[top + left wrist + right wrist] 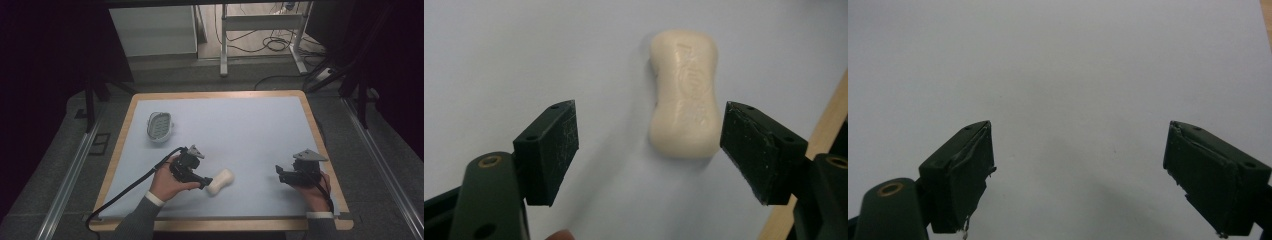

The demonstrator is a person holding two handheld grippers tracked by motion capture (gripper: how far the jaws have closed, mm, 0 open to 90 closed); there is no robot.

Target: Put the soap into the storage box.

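Note:
A cream bar of soap (221, 181) (684, 92) lies flat on the pale blue mat (240, 130), near the front middle. My left gripper (204, 182) (649, 150) is open just to the soap's left, jaws spread wide with the near end of the bar close ahead and toward the right jaw, not touching. A white oval soap dish (159, 125) with a ribbed inside rests at the mat's left, farther back. My right gripper (280, 172) (1078, 175) stands open at the front right over bare mat, nothing between its jaws.
The mat covers a wooden-edged table (120, 145). A black cable (130, 187) trails from the left gripper over the front left edge. Beyond the table stand a metal frame (260, 35) and floor cables (275, 45).

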